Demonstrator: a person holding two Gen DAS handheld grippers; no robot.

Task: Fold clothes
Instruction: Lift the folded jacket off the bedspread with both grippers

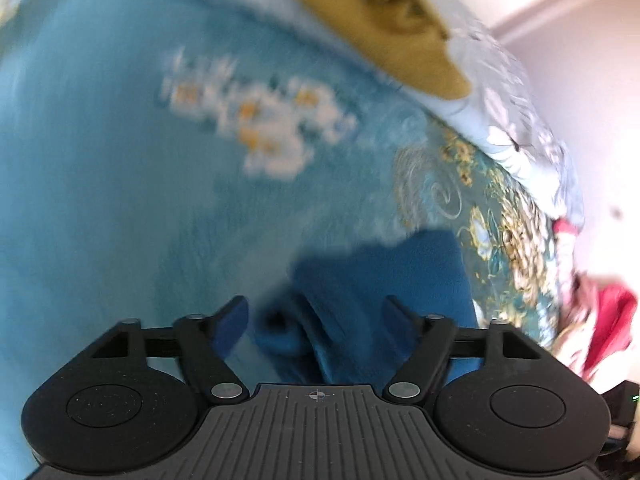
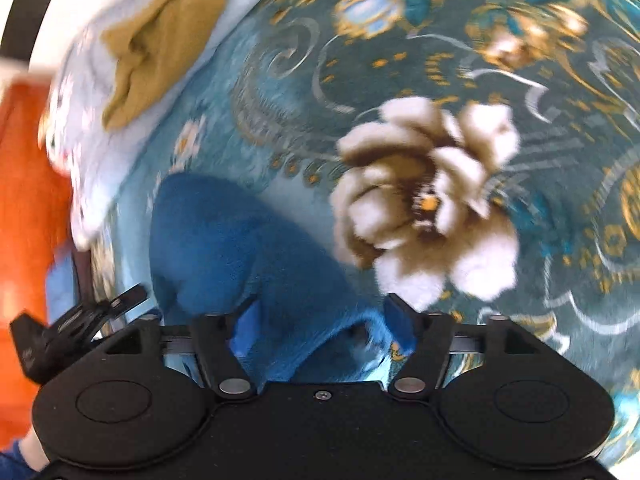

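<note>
A dark blue garment (image 1: 372,292) lies bunched on a teal flowered blanket (image 1: 120,184). In the left wrist view my left gripper (image 1: 316,312) has its jaws spread wide, with a rolled fold of the garment lying between them. In the right wrist view the same blue garment (image 2: 224,240) runs from the left down between the wide-spread jaws of my right gripper (image 2: 320,316). Neither gripper is closed on the cloth. Both views are blurred by motion.
A mustard-yellow cloth (image 1: 400,20) lies on a pale floral pillow (image 1: 512,120) at the blanket's far edge, and shows in the right wrist view (image 2: 160,52) too. Red fabric (image 1: 608,328) sits at the right. An orange surface (image 2: 28,200) is at the left.
</note>
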